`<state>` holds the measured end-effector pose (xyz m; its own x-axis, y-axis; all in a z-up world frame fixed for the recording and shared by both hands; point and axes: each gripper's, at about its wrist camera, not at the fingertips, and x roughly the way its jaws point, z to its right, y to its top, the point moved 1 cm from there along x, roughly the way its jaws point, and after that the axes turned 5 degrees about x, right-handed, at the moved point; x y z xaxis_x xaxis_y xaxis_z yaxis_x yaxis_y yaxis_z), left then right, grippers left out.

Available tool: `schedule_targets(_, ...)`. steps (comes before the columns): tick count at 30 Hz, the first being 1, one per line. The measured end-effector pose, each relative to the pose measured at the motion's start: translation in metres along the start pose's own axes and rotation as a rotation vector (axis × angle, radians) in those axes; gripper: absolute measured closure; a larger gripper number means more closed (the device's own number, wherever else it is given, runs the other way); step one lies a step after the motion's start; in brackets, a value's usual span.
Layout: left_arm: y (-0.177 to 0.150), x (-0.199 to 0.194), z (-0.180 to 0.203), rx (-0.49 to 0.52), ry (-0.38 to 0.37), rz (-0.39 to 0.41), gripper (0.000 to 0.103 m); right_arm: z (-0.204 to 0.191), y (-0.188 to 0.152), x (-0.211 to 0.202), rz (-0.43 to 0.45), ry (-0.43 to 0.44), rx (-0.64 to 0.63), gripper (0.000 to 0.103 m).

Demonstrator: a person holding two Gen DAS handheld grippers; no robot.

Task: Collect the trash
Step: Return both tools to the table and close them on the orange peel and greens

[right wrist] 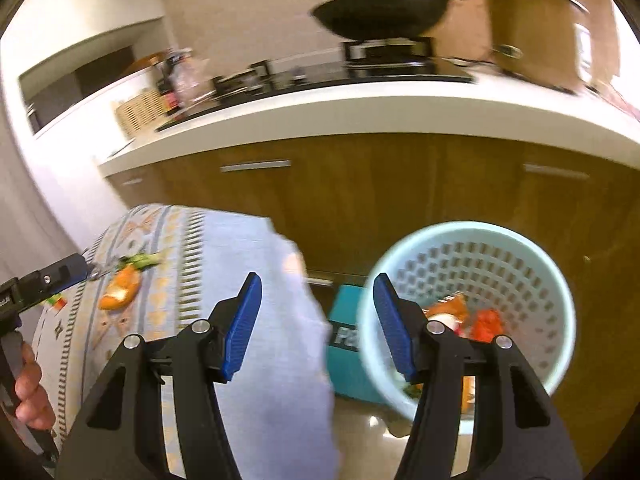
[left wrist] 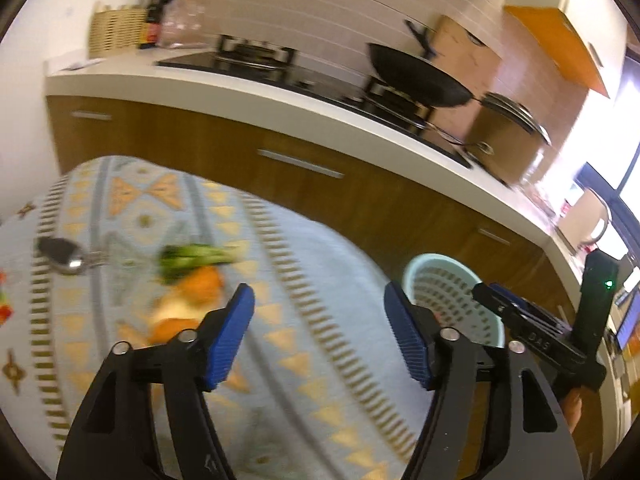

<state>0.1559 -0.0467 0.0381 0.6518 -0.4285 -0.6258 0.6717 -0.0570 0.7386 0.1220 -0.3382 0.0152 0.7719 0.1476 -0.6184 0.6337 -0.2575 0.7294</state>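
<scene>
My left gripper (left wrist: 320, 320) is open and empty above the patterned tablecloth (left wrist: 300, 264). Ahead and left of it lie blurred orange peel (left wrist: 192, 292) and a green vegetable scrap (left wrist: 192, 256), apart from the pads. My right gripper (right wrist: 316, 320) is also open and empty, hanging over the table's edge, left of a pale blue perforated basket (right wrist: 520, 280). Orange and red scraps (right wrist: 484, 320) lie in the basket. In the right wrist view the peel (right wrist: 120, 288) sits on the cloth, with the left gripper (right wrist: 76, 268) just left of it. The basket (left wrist: 440, 280) stands off the table's far right.
A metal spoon (left wrist: 64, 260) lies on the cloth left of the scraps, with small red bits (right wrist: 58, 302) near the table's left edge. A teal box (right wrist: 344, 340) stands on the floor beside the basket. Wooden cabinets (right wrist: 360, 200) and a white counter with a wok (right wrist: 380, 16) stand behind.
</scene>
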Motion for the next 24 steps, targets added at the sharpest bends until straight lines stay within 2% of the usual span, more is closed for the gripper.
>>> schedule_targets(6, -0.012, 0.002, -0.039, 0.017, 0.121, -0.043, 0.023, -0.062, -0.010, 0.028, -0.011, 0.093, -0.075, 0.049)
schedule_targets(11, -0.021, 0.029, -0.059, 0.070, 0.244, -0.098, 0.022, -0.091, -0.025, 0.057, -0.023, 0.134, -0.112, 0.049)
schedule_targets(14, -0.021, 0.042, -0.064, 0.070, 0.226, -0.129, 0.022, -0.098, -0.031, 0.074, -0.056, 0.128, -0.121, 0.049)
schedule_targets(20, -0.017, 0.058, -0.073, 0.087, 0.264, -0.157, 0.022, -0.107, -0.034, 0.080, -0.067, 0.124, -0.164, 0.049)
schedule_targets(24, -0.019, 0.071, -0.077, 0.087, 0.284, -0.200, 0.029, -0.117, -0.030, 0.085, -0.087, 0.138, -0.203, 0.049)
